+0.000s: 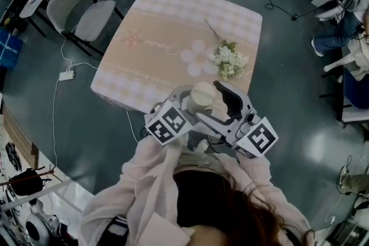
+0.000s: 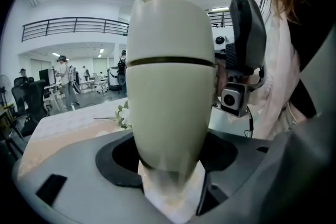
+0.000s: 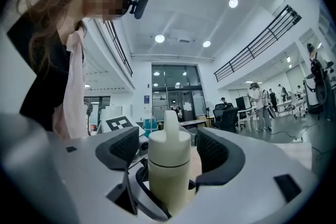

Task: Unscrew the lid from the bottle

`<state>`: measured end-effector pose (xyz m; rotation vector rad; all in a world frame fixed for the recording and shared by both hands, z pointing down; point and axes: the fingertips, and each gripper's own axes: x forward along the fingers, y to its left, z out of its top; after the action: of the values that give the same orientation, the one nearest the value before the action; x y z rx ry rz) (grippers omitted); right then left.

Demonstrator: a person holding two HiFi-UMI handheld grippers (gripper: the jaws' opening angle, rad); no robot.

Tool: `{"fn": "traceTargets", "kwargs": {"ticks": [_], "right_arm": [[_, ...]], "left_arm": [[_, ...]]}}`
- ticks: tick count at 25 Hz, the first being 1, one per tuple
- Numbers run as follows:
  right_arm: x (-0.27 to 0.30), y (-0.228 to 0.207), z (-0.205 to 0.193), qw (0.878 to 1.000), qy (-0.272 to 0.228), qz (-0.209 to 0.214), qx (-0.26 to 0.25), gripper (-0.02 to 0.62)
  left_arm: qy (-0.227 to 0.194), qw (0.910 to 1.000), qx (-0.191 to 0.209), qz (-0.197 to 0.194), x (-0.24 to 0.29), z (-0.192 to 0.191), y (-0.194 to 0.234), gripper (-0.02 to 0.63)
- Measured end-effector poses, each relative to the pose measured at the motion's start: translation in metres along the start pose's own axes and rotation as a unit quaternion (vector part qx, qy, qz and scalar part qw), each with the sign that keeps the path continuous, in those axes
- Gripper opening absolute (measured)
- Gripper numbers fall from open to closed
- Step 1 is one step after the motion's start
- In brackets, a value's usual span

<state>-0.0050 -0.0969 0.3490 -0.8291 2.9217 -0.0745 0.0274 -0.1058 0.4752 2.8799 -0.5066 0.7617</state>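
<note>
Bottle [image 2: 170,102] is up in the air by the near edge of the desk [image 1: 173,26]. The left claw [image 2: 170,162] clamps its body to steady it. The right claw [image 3: 169,150] stands open around the lid [image 3: 169,139], pads clear, likely ready to grip and twist.

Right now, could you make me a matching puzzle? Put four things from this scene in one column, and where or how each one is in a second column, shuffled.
Things:
1. bottle
2. right gripper
3. flowers
4. white power strip

Places or states:
A. lying on the tablecloth
B. on the floor, left of the tablecloth
C. open, jaws apart on either side of the lid
D. gripped low down by the left gripper

Pairs: 1-D, 2-C, 3-A, 4-B.
</note>
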Motion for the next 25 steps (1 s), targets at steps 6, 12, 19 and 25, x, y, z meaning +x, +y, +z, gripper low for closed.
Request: {"fn": "traceTargets", "kwargs": {"ticks": [6,12,19,25], "right_arm": [[0.01,-0.005,-0.008,0.999,0.019,-0.036,0.002,0.342],[0.008,-0.005,-0.013,0.999,0.033,-0.031,-0.003,0.307],[0.005,0.005,-0.011,0.999,0.038,0.03,0.0,0.307],[-0.004,0.011,-0.009,0.992,0.011,0.119,0.038,0.307]], "left_arm": [[0.012,0.9999,-0.002,0.007,0.006,-0.006,-0.004,0.316],[0.014,0.9999,0.004,-0.008,0.008,-0.005,-0.011,0.316],[0.001,0.9975,0.009,-0.071,0.004,0.001,-0.027,0.316],[0.009,0.9901,0.033,-0.136,0.0,0.001,-0.042,0.316]]}}
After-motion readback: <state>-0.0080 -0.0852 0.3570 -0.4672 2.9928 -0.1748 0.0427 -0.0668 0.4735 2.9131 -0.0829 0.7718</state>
